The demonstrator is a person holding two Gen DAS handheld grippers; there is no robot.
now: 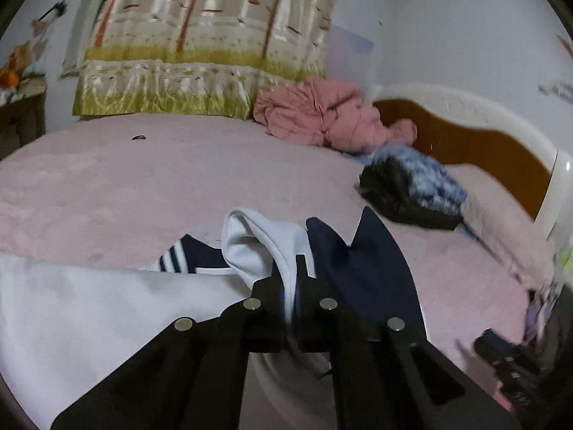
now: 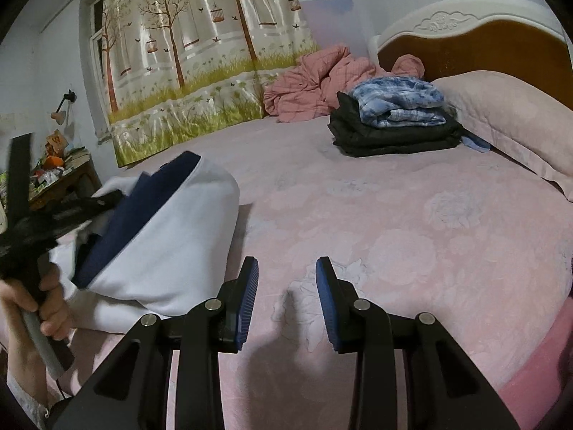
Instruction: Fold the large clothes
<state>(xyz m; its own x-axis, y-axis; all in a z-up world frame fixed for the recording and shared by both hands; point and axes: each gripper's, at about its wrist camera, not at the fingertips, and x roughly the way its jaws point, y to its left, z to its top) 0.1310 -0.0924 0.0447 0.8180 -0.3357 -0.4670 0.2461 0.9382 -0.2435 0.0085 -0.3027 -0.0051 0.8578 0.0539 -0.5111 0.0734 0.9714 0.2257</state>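
Closest to you, your left hand-held gripper (image 1: 289,268) pinches the white-and-navy cotton garment (image 1: 107,308) on the pink bed (image 1: 143,186) — your empty, half-open right hand-held gripper (image 2: 286,276) sits just right of it.

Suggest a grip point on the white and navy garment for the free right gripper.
Take the white and navy garment at its raised white fold, coming from the right side across the bare pink bedspread. That fold faces the open right gripper with nothing between. The left gripper is shut on a white edge at the far end, so this probably spreads the fabric.
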